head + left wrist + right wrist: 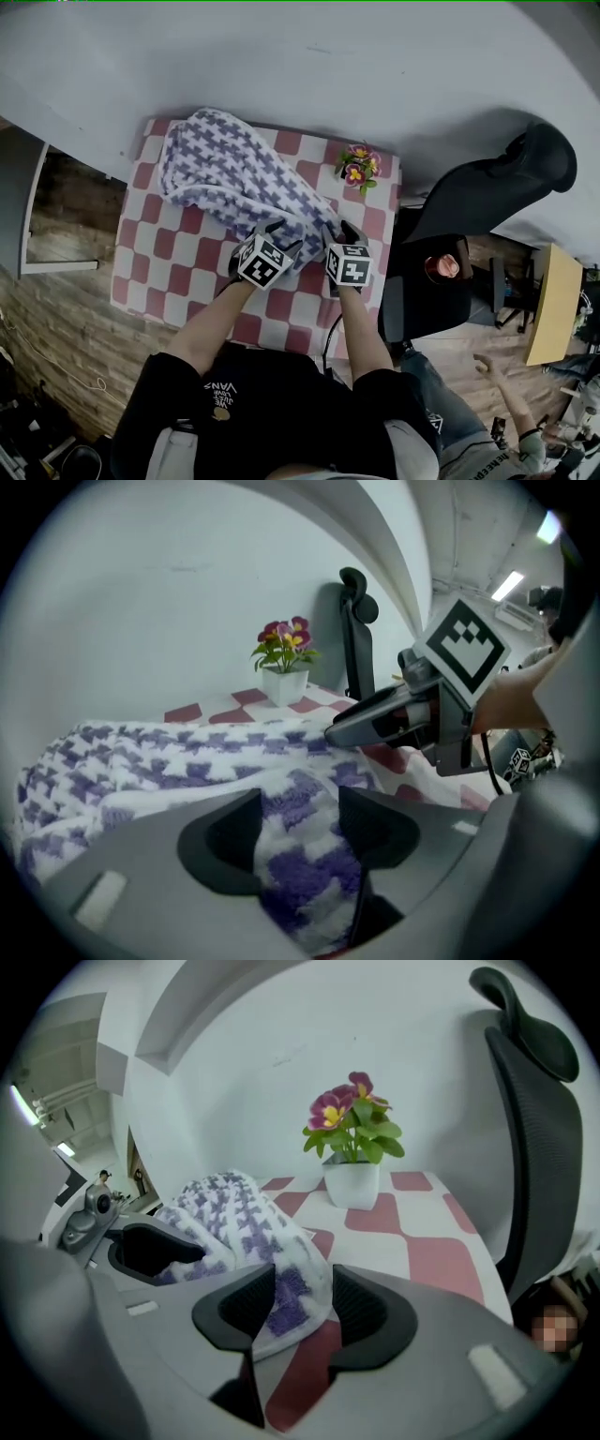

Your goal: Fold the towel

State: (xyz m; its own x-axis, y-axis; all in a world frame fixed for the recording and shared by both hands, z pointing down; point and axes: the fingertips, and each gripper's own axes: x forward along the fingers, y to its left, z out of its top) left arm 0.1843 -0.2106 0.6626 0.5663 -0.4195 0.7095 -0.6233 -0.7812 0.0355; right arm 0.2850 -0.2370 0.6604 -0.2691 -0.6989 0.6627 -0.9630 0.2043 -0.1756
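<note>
A purple-and-white checked towel lies bunched on the red-and-white checked table, running from the far left to a narrow near end. My left gripper and right gripper sit side by side at that near end. In the left gripper view the towel fills the wide gap of the left gripper, and the right gripper lies just beyond. In the right gripper view a towel corner lies loosely between the open jaws of the right gripper, with red table showing below.
A small white pot of pink flowers stands at the table's far right corner. A black office chair is close to the table's right side. A white wall runs along the far edge. A second person's hand shows at the lower right.
</note>
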